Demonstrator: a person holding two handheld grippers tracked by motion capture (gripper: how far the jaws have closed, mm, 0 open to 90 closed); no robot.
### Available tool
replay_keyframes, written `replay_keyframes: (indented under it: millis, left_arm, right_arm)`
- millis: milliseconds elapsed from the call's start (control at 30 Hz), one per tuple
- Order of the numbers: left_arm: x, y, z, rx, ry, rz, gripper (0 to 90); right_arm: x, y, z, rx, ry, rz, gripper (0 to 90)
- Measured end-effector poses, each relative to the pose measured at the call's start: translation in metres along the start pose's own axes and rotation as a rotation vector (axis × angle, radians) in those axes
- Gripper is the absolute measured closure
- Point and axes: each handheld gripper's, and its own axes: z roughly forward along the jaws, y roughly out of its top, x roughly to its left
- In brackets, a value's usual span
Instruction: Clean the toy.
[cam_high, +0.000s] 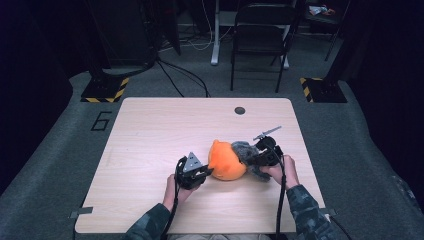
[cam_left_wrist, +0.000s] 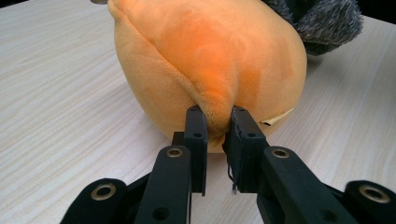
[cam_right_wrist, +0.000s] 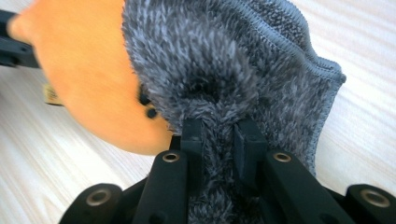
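Note:
An orange plush toy (cam_high: 226, 160) lies on the wooden table (cam_high: 150, 135), with a fuzzy grey cloth (cam_high: 243, 148) over its right side. My left gripper (cam_high: 206, 173) is at the toy's left and pinches a fold of the orange plush (cam_left_wrist: 205, 70); its jaws are shut on that fold (cam_left_wrist: 215, 122). My right gripper (cam_high: 256, 157) is at the toy's right. Its jaws are shut on a tuft of the grey cloth (cam_right_wrist: 224, 60), close against the orange plush (cam_right_wrist: 84, 70). The left gripper's black tip (cam_right_wrist: 14, 46) peeks in at the far side of the toy.
A small dark round disc (cam_high: 240, 110) sits near the table's far edge. Beyond the table stand a black folding chair (cam_high: 260, 35) and two post bases with yellow-black stripes (cam_high: 105, 90). Cables cross the grey floor.

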Motion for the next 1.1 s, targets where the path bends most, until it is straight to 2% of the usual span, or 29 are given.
replay_keyframes:
  millis: [133, 300, 333, 400, 467, 533, 633, 733, 767, 800, 833, 867, 900, 933, 967, 1000, 1033, 1067, 1100]
  left_arm:
    - [0.000, 0.000, 0.000, -0.002, -0.001, -0.003, 78.8]
    - [0.002, -0.001, 0.000, -0.004, -0.001, -0.012, 78.8]
    - [0.002, -0.001, 0.000, -0.004, 0.000, -0.013, 78.8]
    - [0.002, -0.001, 0.000, -0.004, 0.000, -0.013, 78.8]
    - [0.002, -0.001, 0.000, -0.007, 0.004, -0.015, 78.8]
    - [0.003, -0.001, 0.000, -0.009, 0.002, -0.017, 78.8]
    - [0.003, -0.001, 0.000, -0.011, -0.001, -0.017, 78.7]
    - [0.002, -0.001, 0.000, -0.014, -0.001, -0.014, 78.7]
    - [0.002, 0.000, 0.000, -0.019, 0.005, -0.007, 78.6]
    - [0.002, 0.000, 0.000, -0.019, 0.005, -0.007, 78.6]
    - [0.002, 0.000, 0.000, -0.020, 0.004, -0.007, 78.6]
    - [0.001, 0.000, 0.000, -0.024, 0.006, -0.003, 78.7]
    - [0.001, 0.000, 0.000, -0.024, 0.006, -0.003, 78.7]
    - [0.000, 0.001, 0.000, -0.025, 0.005, -0.001, 78.7]
    - [0.000, 0.001, 0.000, -0.031, 0.009, -0.001, 78.7]
    - [-0.001, 0.001, 0.001, -0.031, 0.006, -0.002, 78.7]
    - [-0.001, 0.001, 0.001, -0.031, 0.006, -0.002, 78.8]
    - [-0.001, 0.001, 0.000, -0.030, 0.005, -0.001, 78.8]
    - [-0.001, 0.002, 0.000, -0.028, 0.003, 0.002, 78.8]
  right_arm:
    - [-0.006, -0.004, 0.007, 0.030, -0.003, 0.035, 77.0]
    - [-0.012, -0.008, 0.024, 0.076, -0.056, 0.065, 77.1]
    - [-0.013, -0.009, 0.030, 0.097, -0.081, 0.056, 77.1]
    - [-0.015, -0.010, 0.038, 0.121, -0.080, 0.061, 77.3]
    - [-0.016, -0.008, 0.036, 0.118, -0.092, 0.061, 77.4]
    - [-0.017, -0.006, 0.028, 0.103, -0.115, 0.064, 77.4]
    - [-0.023, -0.004, 0.011, 0.042, -0.150, 0.077, 77.6]
    - [-0.023, 0.000, -0.011, -0.043, -0.145, 0.083, 77.7]
    - [-0.021, 0.004, -0.020, -0.086, -0.136, 0.070, 77.7]
    - [-0.021, 0.004, -0.020, -0.086, -0.136, 0.070, 77.7]
    - [-0.019, 0.006, -0.026, -0.115, -0.120, 0.051, 77.7]
    - [-0.005, 0.013, -0.037, -0.158, -0.094, 0.012, 77.6]
    - [-0.005, 0.013, -0.037, -0.158, -0.094, 0.012, 77.6]
    - [0.004, 0.017, -0.041, -0.182, -0.085, -0.015, 77.6]
    - [0.023, 0.024, -0.044, -0.211, -0.059, -0.069, 77.6]
    - [0.031, 0.027, -0.043, -0.223, -0.054, -0.098, 77.6]
    - [0.031, 0.027, -0.043, -0.223, -0.054, -0.098, 77.6]
    - [0.049, 0.032, -0.039, -0.223, -0.042, -0.135, 77.6]
    - [0.049, 0.032, -0.039, -0.223, -0.042, -0.135, 77.6]
